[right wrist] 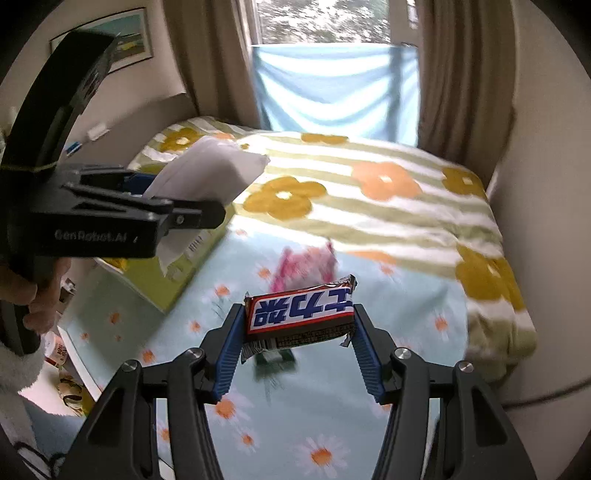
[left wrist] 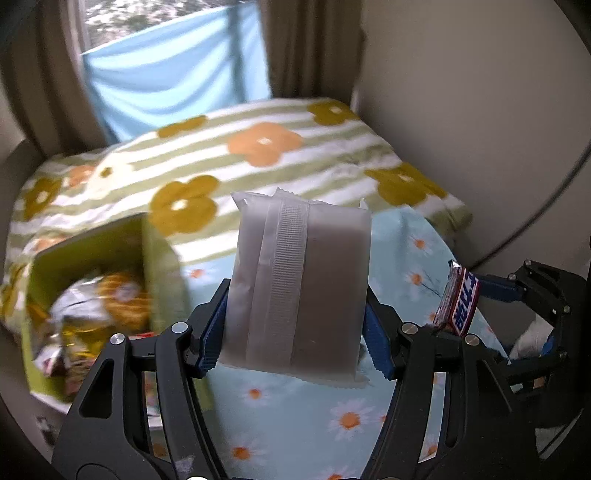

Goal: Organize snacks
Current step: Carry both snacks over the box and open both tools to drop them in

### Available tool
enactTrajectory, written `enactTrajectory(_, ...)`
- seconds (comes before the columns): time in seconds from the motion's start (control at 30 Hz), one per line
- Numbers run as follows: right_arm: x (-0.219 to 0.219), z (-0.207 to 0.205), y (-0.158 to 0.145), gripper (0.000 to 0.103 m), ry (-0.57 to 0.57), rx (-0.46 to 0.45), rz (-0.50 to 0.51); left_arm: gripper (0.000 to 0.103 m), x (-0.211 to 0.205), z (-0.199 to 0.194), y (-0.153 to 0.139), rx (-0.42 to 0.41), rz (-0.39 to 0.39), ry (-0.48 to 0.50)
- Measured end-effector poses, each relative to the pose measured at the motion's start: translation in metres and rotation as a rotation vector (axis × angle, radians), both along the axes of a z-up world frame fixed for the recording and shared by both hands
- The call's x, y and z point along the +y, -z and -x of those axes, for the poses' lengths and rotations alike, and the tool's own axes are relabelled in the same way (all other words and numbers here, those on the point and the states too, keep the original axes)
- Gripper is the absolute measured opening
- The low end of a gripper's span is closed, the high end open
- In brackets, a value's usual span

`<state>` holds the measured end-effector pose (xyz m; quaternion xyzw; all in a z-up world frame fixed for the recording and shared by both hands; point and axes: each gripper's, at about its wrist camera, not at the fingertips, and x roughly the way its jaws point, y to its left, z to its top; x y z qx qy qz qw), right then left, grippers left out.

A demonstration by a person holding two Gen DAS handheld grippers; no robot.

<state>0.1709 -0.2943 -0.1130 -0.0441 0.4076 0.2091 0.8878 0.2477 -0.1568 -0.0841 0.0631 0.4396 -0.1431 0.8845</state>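
— Snacks in both tools? Start from the left.

— Green box point(left wrist: 162, 258) lies far left on the daisy sheet point(left wrist: 413, 251), already holding wrappers. Left gripper point(left wrist: 295, 325) is clamped on a frosted packet point(left wrist: 295, 284), seam toward the camera, lifted beside the box, likely for dropping in.

— And further right?

— Right gripper point(right wrist: 297, 332) pinches a candy bar point(right wrist: 300, 314) by its ends above the sheet, with a pink pack point(right wrist: 306, 266) waiting beyond.

Bed with pale blue daisy sheet point(right wrist: 317, 402) near, green-striped flowered quilt point(right wrist: 384, 206) far, beige curtains point(right wrist: 458, 74) flanking bright window point(right wrist: 321, 20), framed picture point(right wrist: 138, 35) on left wall.
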Motion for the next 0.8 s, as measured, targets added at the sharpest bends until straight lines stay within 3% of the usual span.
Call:
enactTrajectory(0.37, 0.129, -0.035, -0.036, 0.052, -0.106, -0.031, -0.071, 0.061, 0.160, 0.000, -0.024, -0.021, 0.040, -0.179)
enactTrajectory(0.53, 0.185, -0.050, -0.030, 0.052, -0.126, 0.000, -0.095, 0.061, 0.232, 0.000, -0.009, -0.001, 0.022, -0.251)
enactTrajectory(0.8, 0.246, -0.069, -0.019, 0.052, -0.101, 0.050, -0.087, 0.061, 0.303, -0.006, 0.035, 0.074, -0.012, -0.275)
